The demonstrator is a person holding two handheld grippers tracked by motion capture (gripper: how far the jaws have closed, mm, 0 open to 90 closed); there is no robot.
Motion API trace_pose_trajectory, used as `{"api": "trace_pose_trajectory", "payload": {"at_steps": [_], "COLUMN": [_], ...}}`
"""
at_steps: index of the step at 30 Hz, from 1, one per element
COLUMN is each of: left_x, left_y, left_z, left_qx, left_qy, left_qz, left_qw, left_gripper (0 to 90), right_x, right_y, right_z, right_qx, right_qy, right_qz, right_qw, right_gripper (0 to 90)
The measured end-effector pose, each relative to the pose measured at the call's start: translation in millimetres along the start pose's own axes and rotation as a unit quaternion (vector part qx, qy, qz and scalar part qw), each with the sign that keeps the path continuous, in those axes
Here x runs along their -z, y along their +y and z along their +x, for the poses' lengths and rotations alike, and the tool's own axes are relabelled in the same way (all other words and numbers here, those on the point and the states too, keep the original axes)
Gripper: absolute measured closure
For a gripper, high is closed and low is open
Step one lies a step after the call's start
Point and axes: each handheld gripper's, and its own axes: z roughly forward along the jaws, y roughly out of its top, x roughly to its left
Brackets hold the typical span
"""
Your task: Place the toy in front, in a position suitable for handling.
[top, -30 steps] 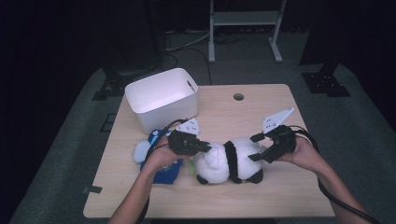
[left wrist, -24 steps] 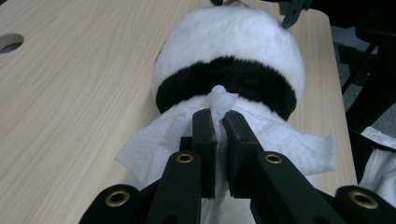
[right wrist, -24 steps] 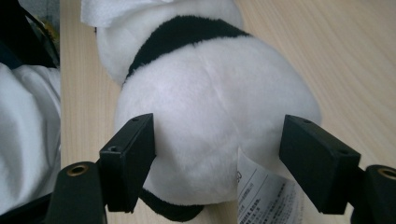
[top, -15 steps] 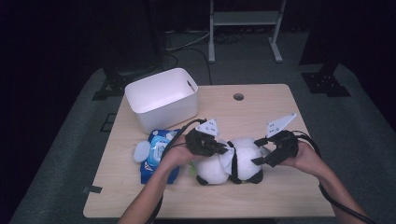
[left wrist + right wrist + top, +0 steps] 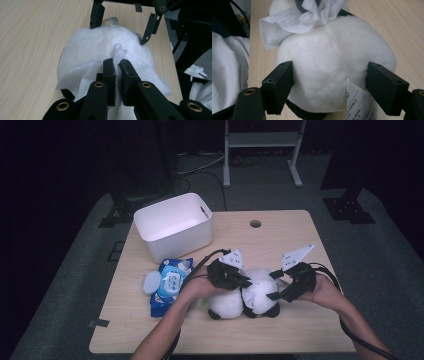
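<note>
Now the left gripper (image 5: 115, 65), clenched on a wipe (image 5: 119, 51), presses it atop the plush panda (image 5: 247, 295) lying mid-bench; the right gripper (image 5: 329, 86), at its three o'clock, has just widened, its jaws straddling the plush's body.

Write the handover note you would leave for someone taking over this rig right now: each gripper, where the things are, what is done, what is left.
Left gripper: jaws shut on a white wipe, pressed against the plush toy.
Right gripper: jaws wide on either side of the toy's body and have just been opening; firm contact unclear.
The toy lies on the table between both hands; the wipe pack is left of it, the white bin behind.
Done: wipe taken out, brought to the toy.
Left, probably: finish wiping, then tidy away.
</note>
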Motion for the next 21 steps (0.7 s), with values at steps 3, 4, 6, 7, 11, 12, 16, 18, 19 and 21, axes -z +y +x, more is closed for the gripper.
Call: {"api": "trace_pose_trajectory", "payload": {"at_steps": [3, 4, 6, 7, 11, 12, 16, 18, 19, 21], "left_x": [12.1, 12.1, 22.0, 22.0, 33.9, 36.8, 48.8, 54.7, 56.6, 61.6], "left_y": [-11.3, -11.3, -21.2, -21.2, -31.9, -34.0, -43.1, -49.0, -51.8, -57.9], "left_z": [1.1, 1.1, 0.9, 0.9, -0.4, -0.7, -0.8, -0.2, 0.0, 0.1], "left_qx": [0.007, 0.007, 0.013, 0.013, 0.018, 0.02, 0.023, 0.029, 0.032, 0.037], "left_qy": [0.008, 0.008, 0.013, 0.013, 0.021, 0.023, 0.031, 0.036, 0.037, 0.041], "left_qz": [0.004, 0.004, 0.003, 0.003, 0.004, 0.005, 0.006, 0.006, 0.003, 0.004], "left_qw": [0.9999, 0.9999, 0.9998, 0.9998, 0.9996, 0.9995, 0.9992, 0.9989, 0.9988, 0.9985], "left_gripper": [83.6, 83.6, 83.5, 83.5, 83.5, 83.5, 83.5, 83.5, 83.5, 83.4], "right_x": [-1.6, -1.6, -3.1, -3.7, -6.1, -6.8, -8.0, -7.9, -7.9, -8.0], "right_y": [0.7, 0.7, 1.1, 1.6, 3.4, 4.4, 6.2, 5.6, 5.3, 5.0], "right_z": [0.9, 0.9, 0.9, 1.6, 2.4, 3.1, 4.1, 4.0, 3.5, 3.8], "right_qx": [0.0, 0.0, 0.003, 0.002, 0.007, 0.005, 0.007, 0.006, 0.008, 0.007], "right_qy": [0.001, 0.001, 0.002, 0.003, 0.003, 0.003, 0.002, 0.002, 0.002, 0.002], "right_qz": [0.0, 0.0, -0.002, -0.002, -0.002, -0.001, 0.003, 0.001, 0.001, -0.001], "right_qw": [1.0, 1.0, 1.0, 1.0, 1.0, 1.0, 1.0, 1.0, 1.0, 1.0], "right_gripper": [22.4, 22.4, 22.4, 22.4, 22.6, 22.6, 22.7, 22.7, 22.7, 22.7]}}
